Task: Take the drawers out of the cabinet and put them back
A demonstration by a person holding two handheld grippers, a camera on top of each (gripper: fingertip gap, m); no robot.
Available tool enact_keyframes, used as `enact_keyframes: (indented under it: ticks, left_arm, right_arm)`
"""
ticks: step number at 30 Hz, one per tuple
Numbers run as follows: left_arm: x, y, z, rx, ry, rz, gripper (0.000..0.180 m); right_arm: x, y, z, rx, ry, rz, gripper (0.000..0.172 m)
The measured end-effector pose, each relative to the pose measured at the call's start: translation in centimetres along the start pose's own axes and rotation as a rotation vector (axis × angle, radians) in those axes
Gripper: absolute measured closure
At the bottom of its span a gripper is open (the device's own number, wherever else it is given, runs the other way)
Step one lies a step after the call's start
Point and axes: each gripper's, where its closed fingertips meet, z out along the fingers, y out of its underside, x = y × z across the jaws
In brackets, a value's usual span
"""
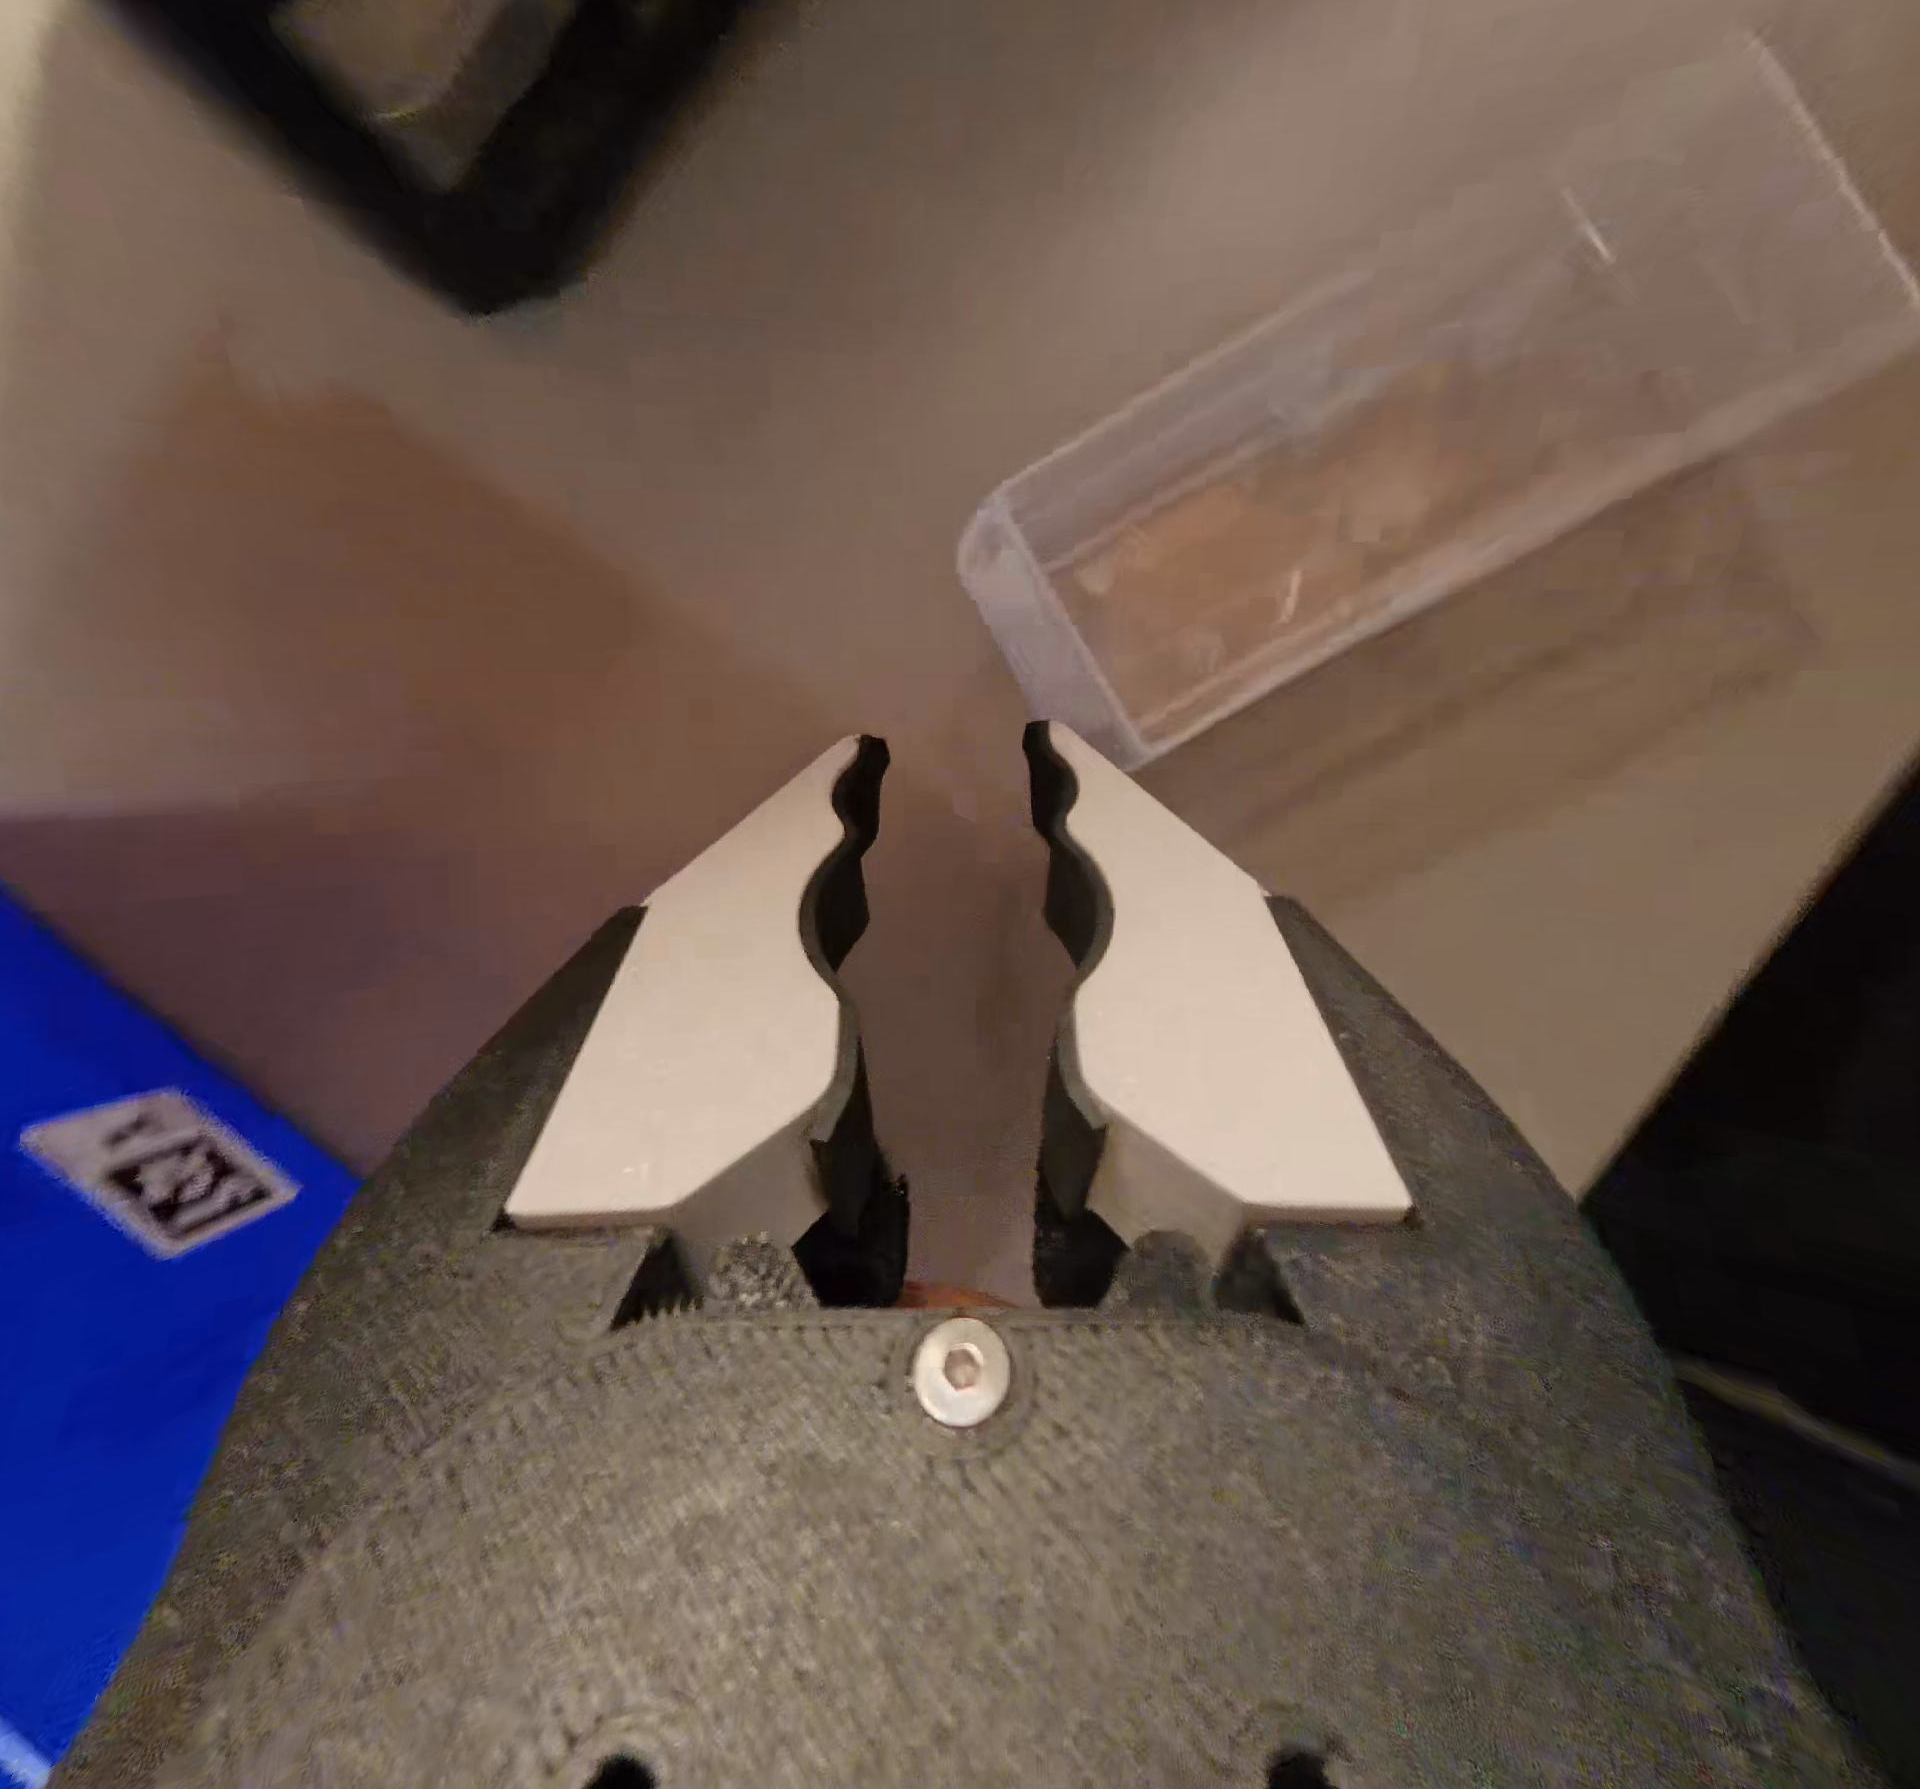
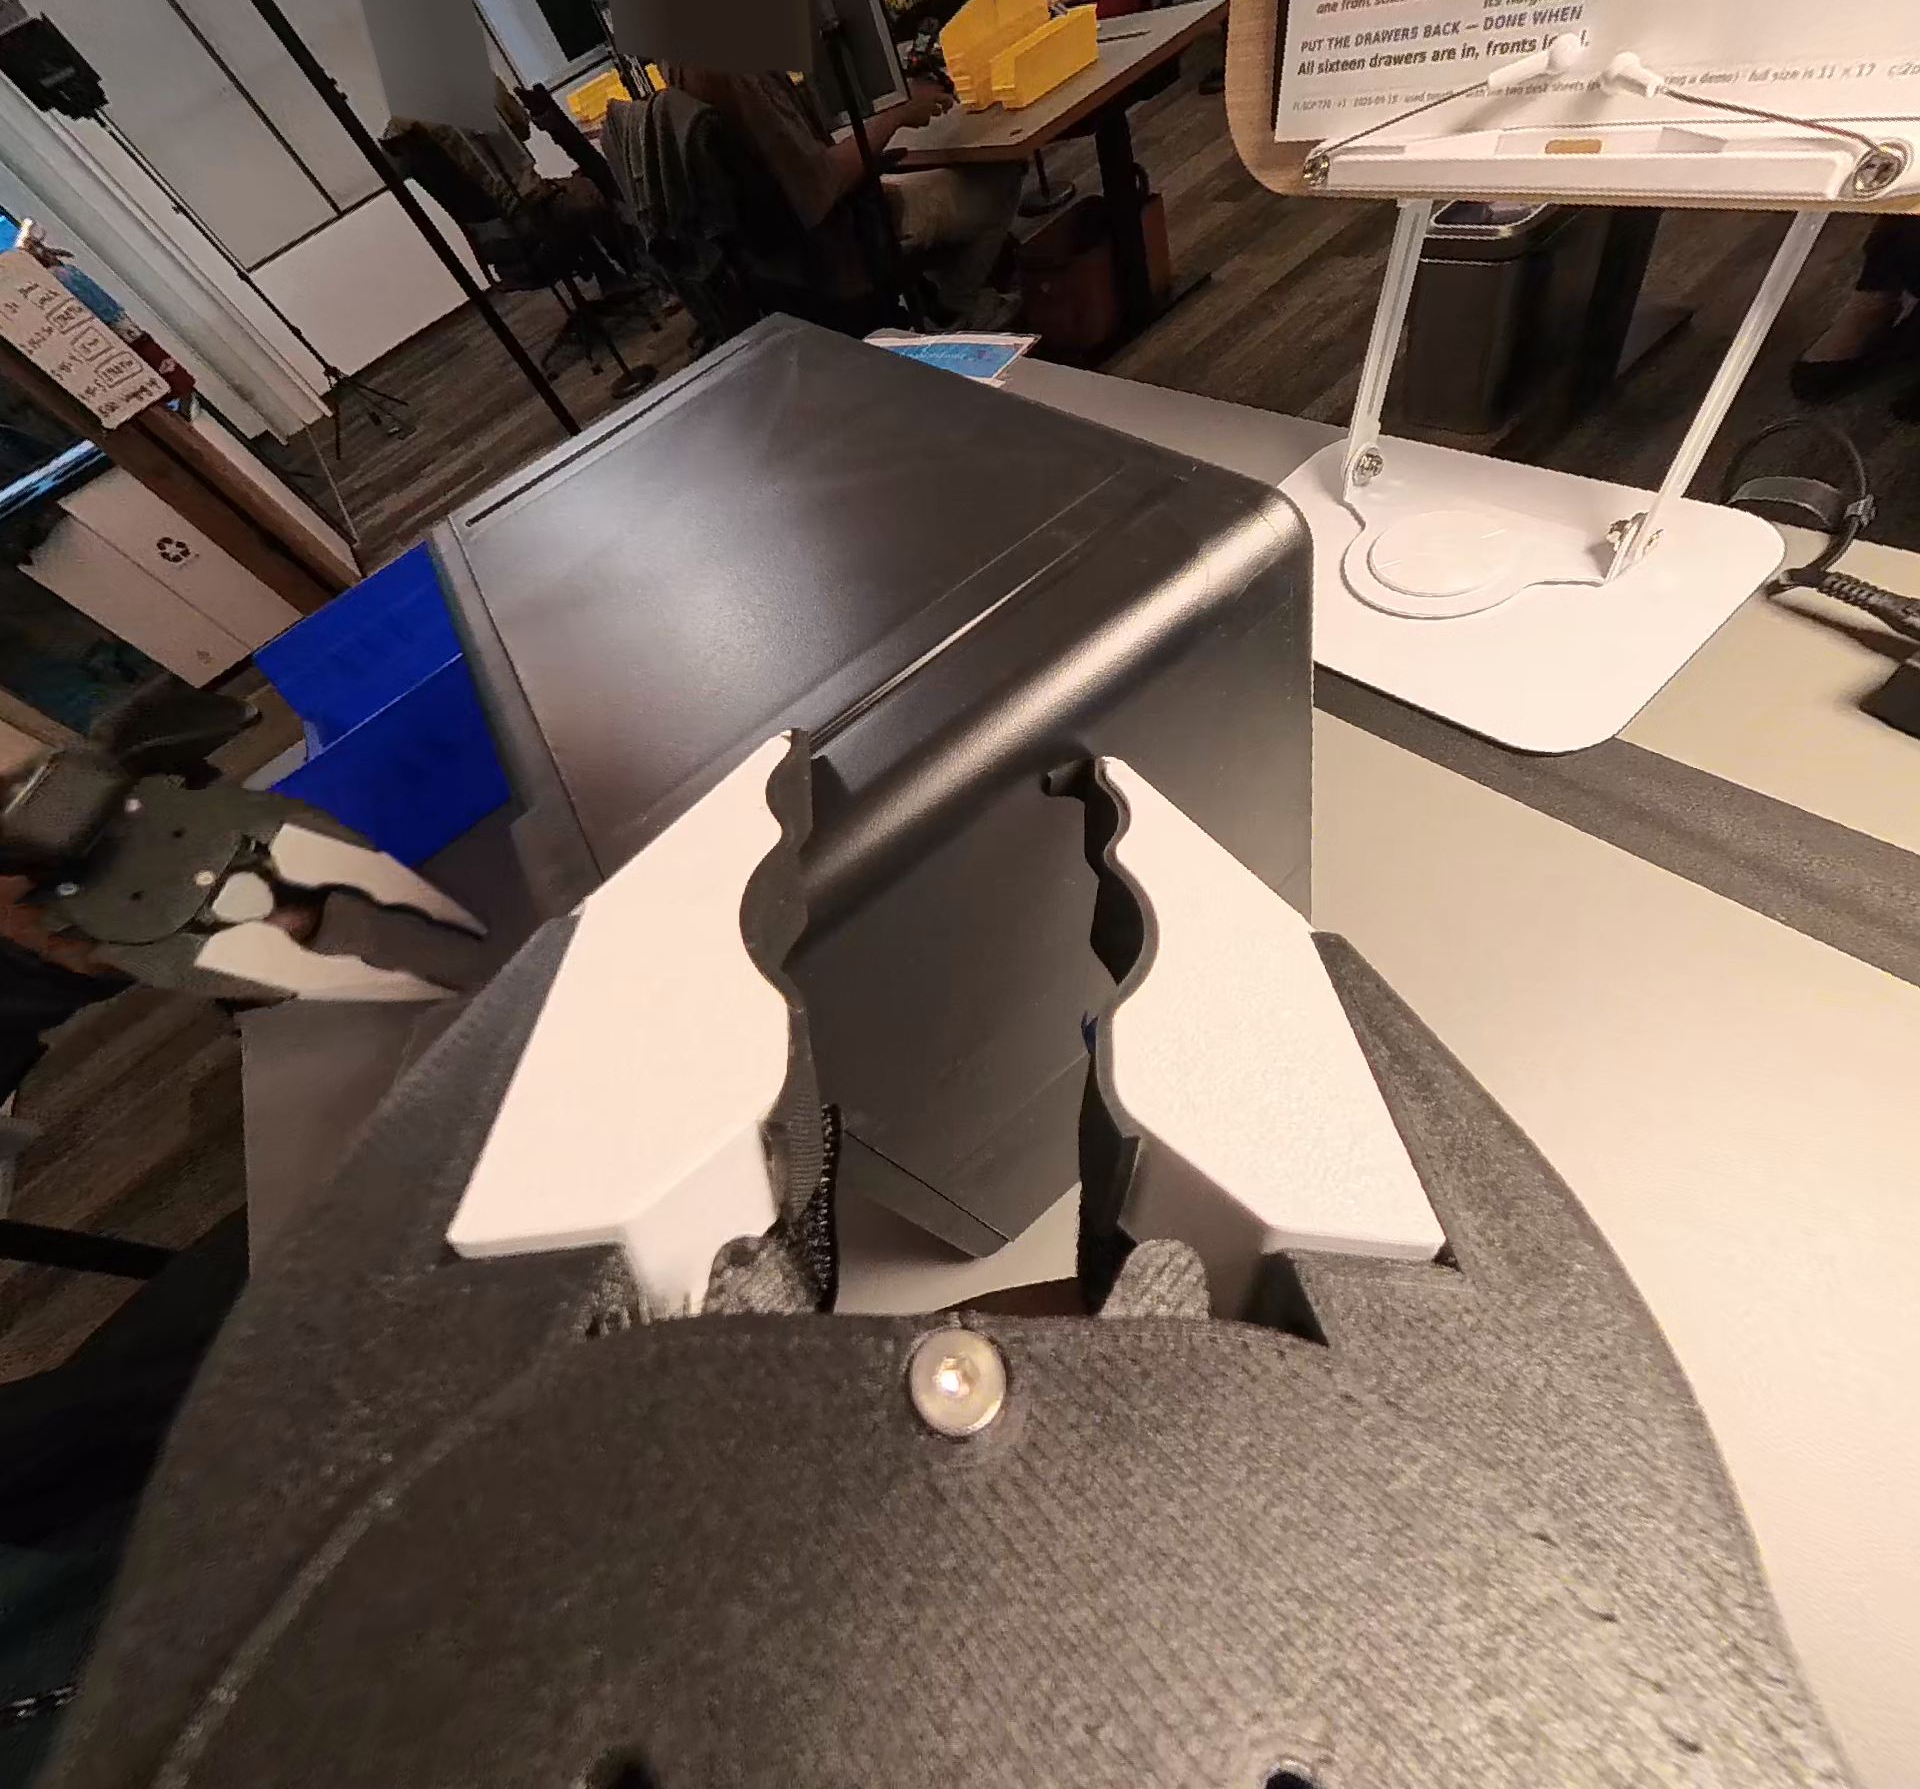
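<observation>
Jaws of both grippers, white wedges with wavy black pads, stand spread and bare near the matte black cabinet [image 2: 883, 596].

Bare tabletop [image 1: 727, 513] is seen ahead of the left gripper [image 1: 956, 742], bounded by the clear drawer [image 1: 1403, 492] lying to the right, a blue bin [image 1: 125, 1168] at lower left and the black cabinet [image 1: 416, 56] further off. On the right side, the way forward is blocked by the cabinet's black body [image 2: 883, 576], which fills the open right gripper [image 2: 945, 763]. Open table [image 2: 1558, 1064] remains to its right, up to the white stand base [image 2: 1621, 638].
</observation>
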Motion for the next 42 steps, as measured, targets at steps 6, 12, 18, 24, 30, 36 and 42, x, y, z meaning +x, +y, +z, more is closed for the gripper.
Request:
enact_keyframes:
  ticks: [6, 12, 18, 24, 30, 36, 42]
  left_arm:
    - [6.6, 0.0, -0.9, -0.007, 0.193, 0.449, 0.132]
    - [8.7, -1.4, -1.7, 0.069, 0.18, 0.853, 0.118]
    - [10.6, -1.9, -1.8, 0.106, 0.212, 1.003, 0.122]
    - [10.8, -1.1, 0.0, 0.057, 0.233, 1.078, 0.131]
    - [11.5, -2.0, -0.2, 0.083, 0.273, 1.059, 0.161]
    - [13.2, -8.0, -4.7, 0.319, 0.357, 0.923, 0.162]
    - [12.0, -14.2, -8.6, 0.468, 0.392, 0.82, 0.162]
  right_arm:
    - [0.0, 0.0, 0.0, 0.0, -0.005, 0.002, 0.117]
    - [0.0, 0.0, 0.0, 0.0, 0.0, -0.003, 0.117]
    - [0.0, 0.0, 0.0, 0.0, -0.003, -0.004, 0.117]
    - [0.0, 0.0, 0.0, 0.001, -0.003, -0.003, 0.117]
    - [0.0, 0.0, 0.0, 0.001, -0.006, -0.005, 0.117]
    - [0.0, 0.0, 0.0, 0.004, -0.01, 0.001, 0.117]
    - [0.0, 0.0, 0.1, 0.005, -0.005, 0.001, 0.117]
